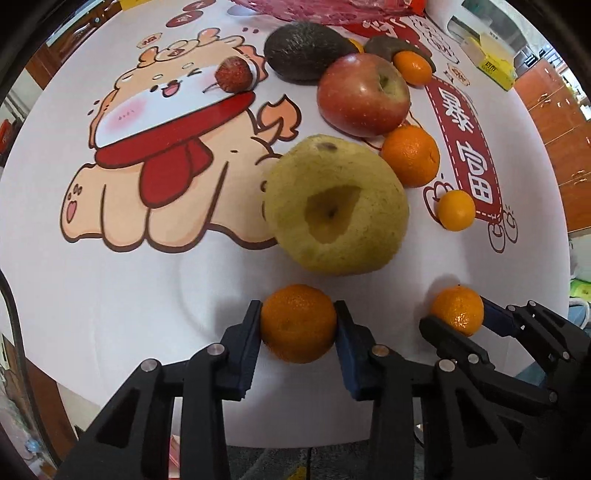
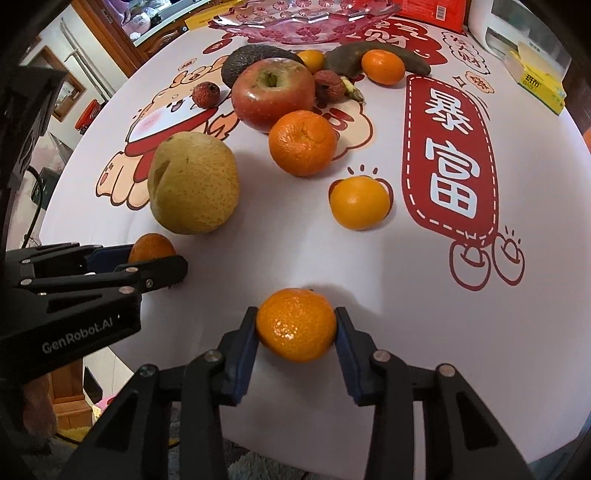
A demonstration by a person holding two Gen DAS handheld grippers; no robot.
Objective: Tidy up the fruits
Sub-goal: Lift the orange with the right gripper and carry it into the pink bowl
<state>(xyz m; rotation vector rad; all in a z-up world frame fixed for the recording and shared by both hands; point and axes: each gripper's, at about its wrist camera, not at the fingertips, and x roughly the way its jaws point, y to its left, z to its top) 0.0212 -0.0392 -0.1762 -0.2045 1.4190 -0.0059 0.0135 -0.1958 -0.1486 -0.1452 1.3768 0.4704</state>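
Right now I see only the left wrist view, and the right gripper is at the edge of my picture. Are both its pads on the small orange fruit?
Observer: Yes. The right wrist view shows the right gripper from behind, with both blue pads pressed on the mandarin, one on each side.
Operator: Is any fruit hidden from me?
Observer: Yes. A second small red wrinkled fruit lies just behind the apple, next to the stem end of a dark banana.
Operator: What stands at the far edge?
Observer: A pink patterned glass bowl, beyond all the fruit.
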